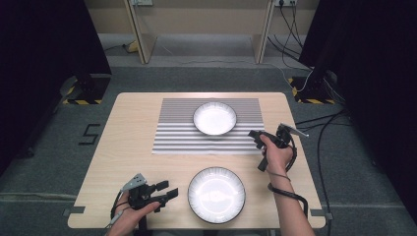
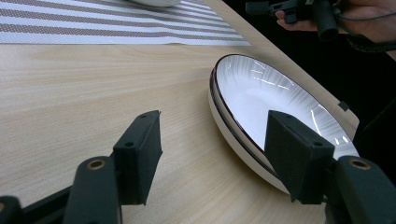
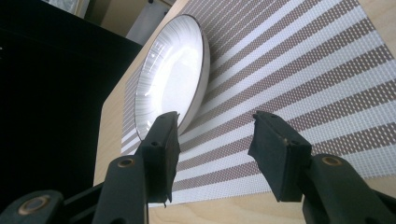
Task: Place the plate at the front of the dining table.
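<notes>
Two plates — near plate (image 1: 216, 194), far plate (image 1: 214, 118) on mat (image 1: 172, 137) — both claws agape.

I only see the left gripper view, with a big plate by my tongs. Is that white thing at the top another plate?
Observer: Yes, it's a smaller plate. It sits on the striped mat, farther back than your big plate.
Operator: Are the other tongs holding something?
Observer: No. The right tongs are open with nothing in them. They're aimed across the mat, just beside the smaller plate.
</notes>
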